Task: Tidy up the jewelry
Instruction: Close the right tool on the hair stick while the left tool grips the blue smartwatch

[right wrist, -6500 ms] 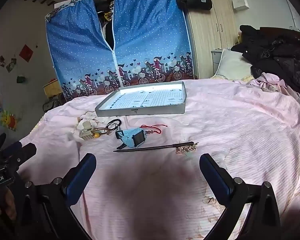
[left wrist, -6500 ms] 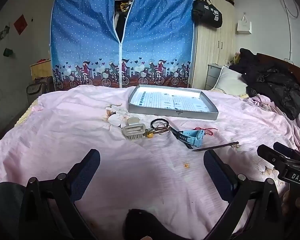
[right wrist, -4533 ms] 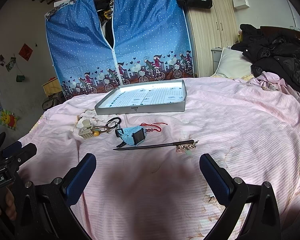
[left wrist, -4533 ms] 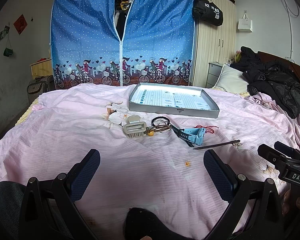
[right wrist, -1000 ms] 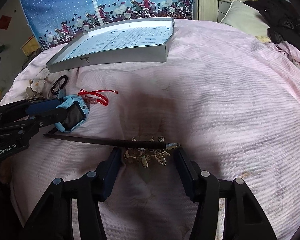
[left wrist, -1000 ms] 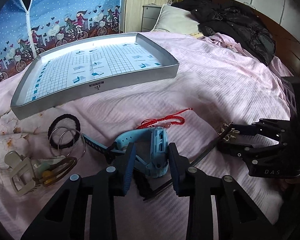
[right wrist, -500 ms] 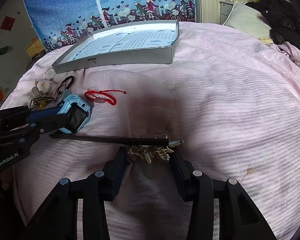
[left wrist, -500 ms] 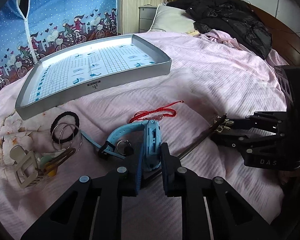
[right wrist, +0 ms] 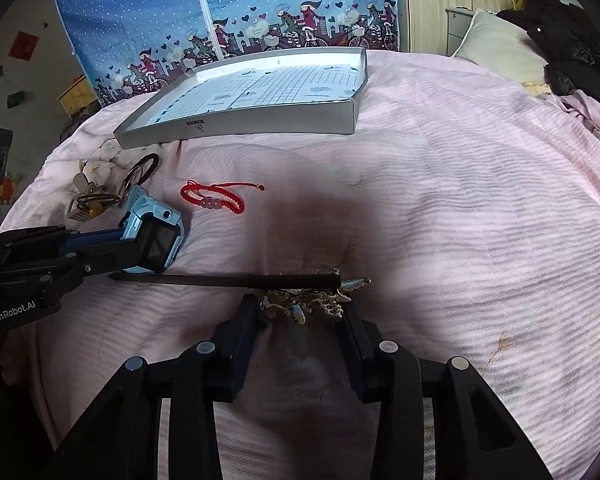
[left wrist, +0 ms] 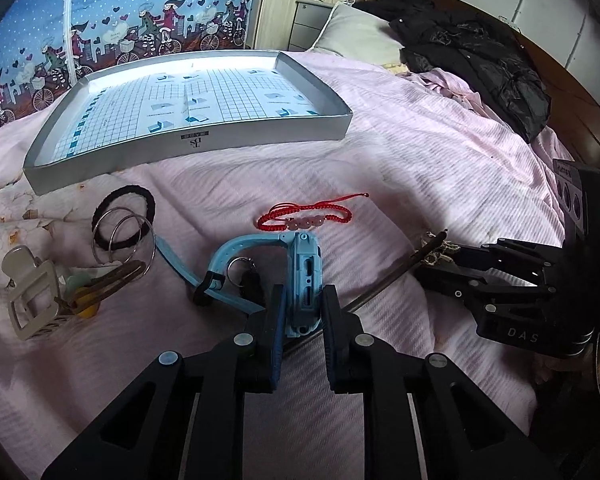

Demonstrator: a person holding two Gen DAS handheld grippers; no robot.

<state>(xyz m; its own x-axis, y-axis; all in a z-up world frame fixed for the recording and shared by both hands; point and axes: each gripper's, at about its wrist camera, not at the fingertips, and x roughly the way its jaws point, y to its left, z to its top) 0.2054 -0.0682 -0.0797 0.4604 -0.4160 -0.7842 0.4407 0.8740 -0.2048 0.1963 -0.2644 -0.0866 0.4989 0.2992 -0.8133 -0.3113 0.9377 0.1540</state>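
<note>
1. My left gripper [left wrist: 303, 300] was clamped on the watch [left wrist: 305, 276] case, edge-on, strap trailing on the sheet [left wrist: 400, 152].
2. My right gripper [right wrist: 302, 312] was narrowed around the hairpin [right wrist: 228, 279] ornament; pads looked close on either side, but I couldn't tell if they gripped it.
3. Tray [left wrist: 196, 144] sat empty beyond the red bracelet [left wrist: 304, 219]; hair tie [left wrist: 124, 216], rings, clip and keys lay left of the watch, all outside the tray.
4. Risks – the dangling strap could snag the small ring beside it, or drag the bracelet on the way to the tray.
5. The hairpin shaft ran under the watch toward the left gripper; lifting either could tug the other.
6. The ornament could slip or pinch sheet – soft bedding.
7. Ornament detail was shadowed; strap buckle partly hidden behind my left fingers.
</note>
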